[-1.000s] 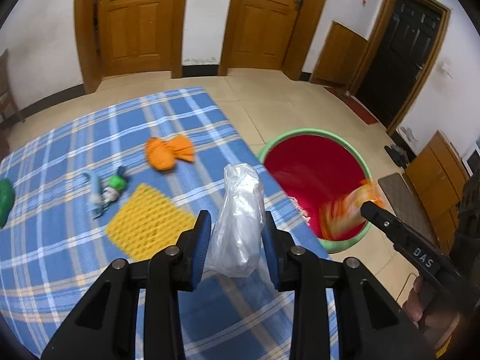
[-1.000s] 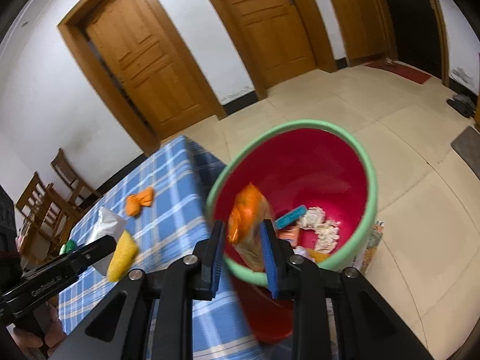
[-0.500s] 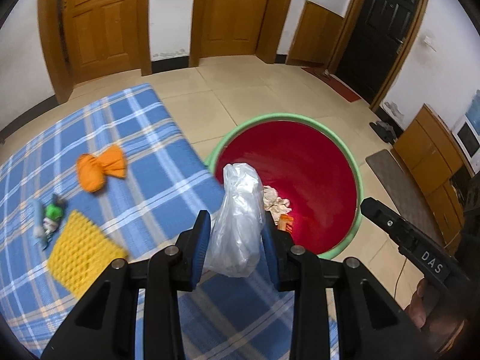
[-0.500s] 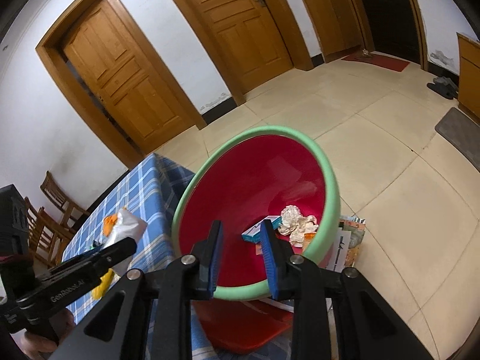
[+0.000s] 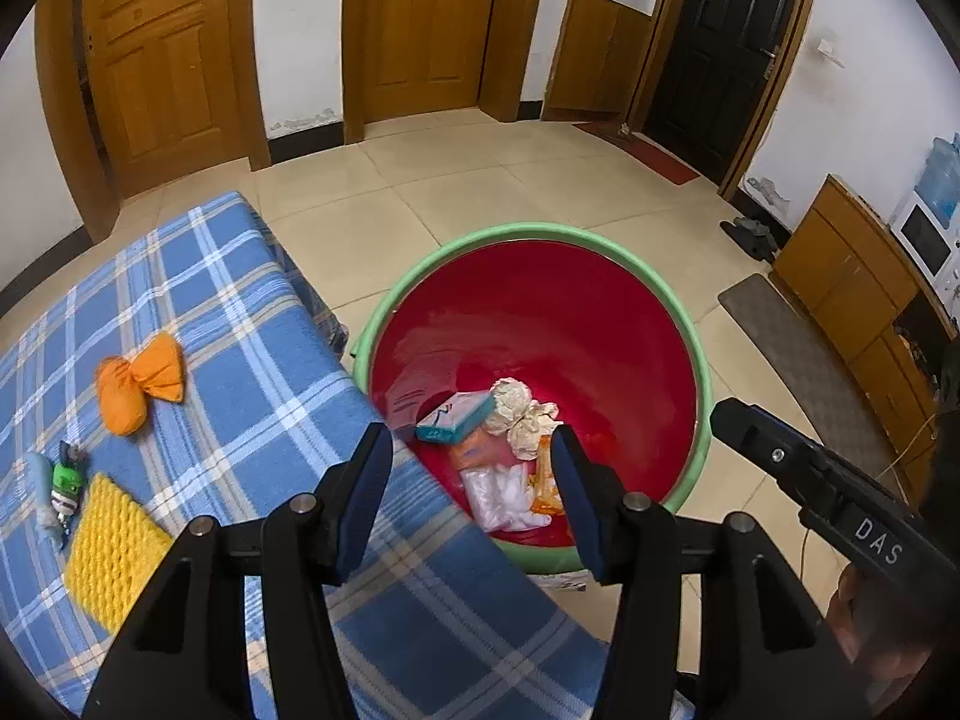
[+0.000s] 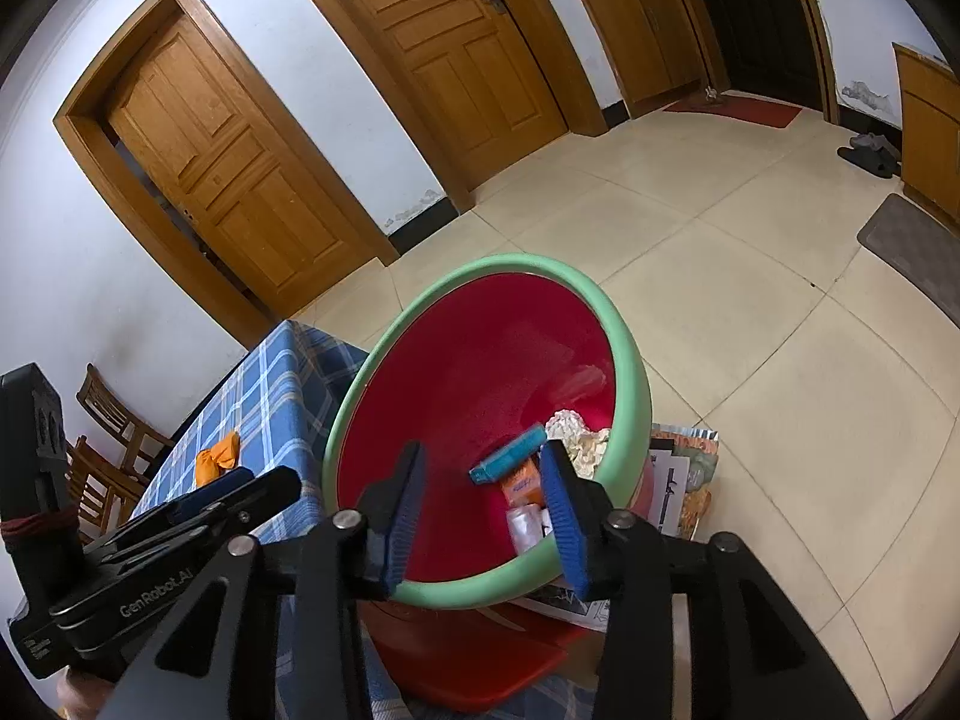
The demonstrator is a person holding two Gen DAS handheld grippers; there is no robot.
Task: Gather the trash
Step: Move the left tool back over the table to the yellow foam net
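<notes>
My left gripper (image 5: 471, 495) fingers spread wide, empty, poised over red basin (image 5: 606, 246). My right gripper (image 6: 483, 510) fingers likewise parted, gripping nothing, above same basin (image 6: 630, 360). Clear plastic bag (image 5: 501, 495) lies inside among crumpled paper (image 5: 519, 411), teal box (image 5: 453, 417). Orange wrapper (image 5: 138, 381), yellow sponge (image 5: 108, 552) remain on checked worktop (image 5: 252, 360).

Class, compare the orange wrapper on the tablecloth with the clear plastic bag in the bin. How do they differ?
The orange wrapper is opaque, pinched like a bow, and lies on the blue plaid tablecloth. The clear plastic bag is see-through, crumpled, and sits inside the red bin among other litter. Both are soft, crushed trash, and neither tool holds them.
</notes>
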